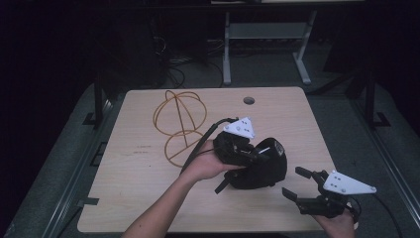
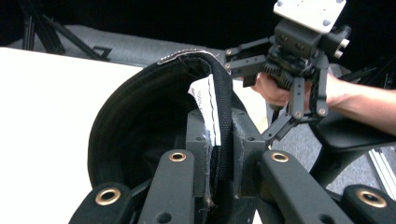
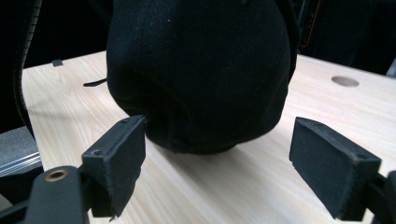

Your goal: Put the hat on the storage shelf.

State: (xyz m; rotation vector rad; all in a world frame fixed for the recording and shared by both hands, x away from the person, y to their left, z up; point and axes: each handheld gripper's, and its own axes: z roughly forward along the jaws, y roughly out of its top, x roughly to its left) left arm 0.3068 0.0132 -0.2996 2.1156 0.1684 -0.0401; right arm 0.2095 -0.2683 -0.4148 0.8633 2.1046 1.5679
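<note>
We list one black cap (image 1: 260, 168) clamped at its rim in our left tongs (image 1: 242, 148) above the bench (image 1: 138, 198), right tongs (image 1: 299, 186) wide and empty, second grip pending.

One printed tag, nothing legible

A white label (image 2: 208, 109) is sewn inside the rim of the black cap (image 2: 154, 126), and a line of small dark print runs along its edge in the left gripper view (too small and blurred to read). On the table (image 1: 129, 163), a faint dark mark near the left side may be print, but it cannot be read either.
</note>
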